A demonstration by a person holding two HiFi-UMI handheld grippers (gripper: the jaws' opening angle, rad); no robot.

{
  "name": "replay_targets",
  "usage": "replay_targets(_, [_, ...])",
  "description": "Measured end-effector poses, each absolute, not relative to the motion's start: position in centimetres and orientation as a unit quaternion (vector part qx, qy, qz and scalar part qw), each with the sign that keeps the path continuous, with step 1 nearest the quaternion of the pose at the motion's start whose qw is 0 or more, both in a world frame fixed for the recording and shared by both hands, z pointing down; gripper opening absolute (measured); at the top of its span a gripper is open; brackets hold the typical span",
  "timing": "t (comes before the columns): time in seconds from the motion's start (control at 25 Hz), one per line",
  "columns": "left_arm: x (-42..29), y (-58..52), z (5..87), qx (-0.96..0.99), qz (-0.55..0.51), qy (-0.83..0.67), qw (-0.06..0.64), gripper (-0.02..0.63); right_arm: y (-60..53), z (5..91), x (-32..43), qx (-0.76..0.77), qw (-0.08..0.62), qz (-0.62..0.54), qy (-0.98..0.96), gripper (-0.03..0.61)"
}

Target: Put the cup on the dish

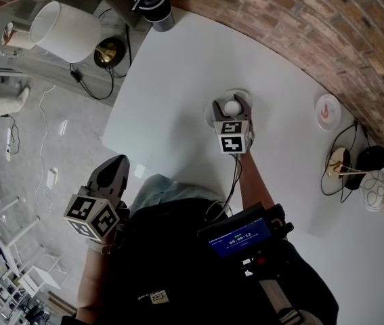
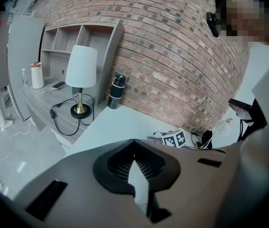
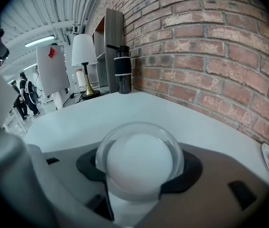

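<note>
Partly hidden: cup [image 3: 139, 161] base behind right tongs [image 1: 232, 111] gripping it; left tongs [image 2: 134, 142] closed, empty.

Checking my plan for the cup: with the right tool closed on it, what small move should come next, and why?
Probably lift the cup slightly and start carrying it right. The right tool already grips it, and the dish lies apart, off to its right.

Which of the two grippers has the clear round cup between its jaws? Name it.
The right gripper: its jaws clasp the clear round cup. The left gripper has its jaws together, nothing between.
</note>
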State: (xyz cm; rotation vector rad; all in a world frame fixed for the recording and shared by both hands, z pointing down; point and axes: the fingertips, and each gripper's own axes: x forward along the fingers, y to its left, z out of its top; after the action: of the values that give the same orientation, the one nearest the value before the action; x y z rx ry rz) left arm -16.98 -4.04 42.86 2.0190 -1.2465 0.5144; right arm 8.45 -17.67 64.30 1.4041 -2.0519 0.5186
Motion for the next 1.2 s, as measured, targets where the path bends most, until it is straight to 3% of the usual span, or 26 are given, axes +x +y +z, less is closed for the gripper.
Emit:
replay_targets(0.32, [-17.1,-3.8,42.7,0.779,0.196,-0.484,0.348,0.005,-17.5,64.5,8.4,0.527,0.299,0.193,-0.772,0.259])
replay_targets(0.52, [-17.1,-3.8,42.6,0.778,0.195,-0.486,0.347,0.005,-17.3,64.5,7.8,0.517,0.297,0.183,-0.782,0.331])
replay_targets(1.2, [-17.2,-3.4,42.1,0.779,0.192,-0.492,0.337,0.005,-16.8,63.2,7.7,0.519,0.279,0.181,-0.788,0.347])
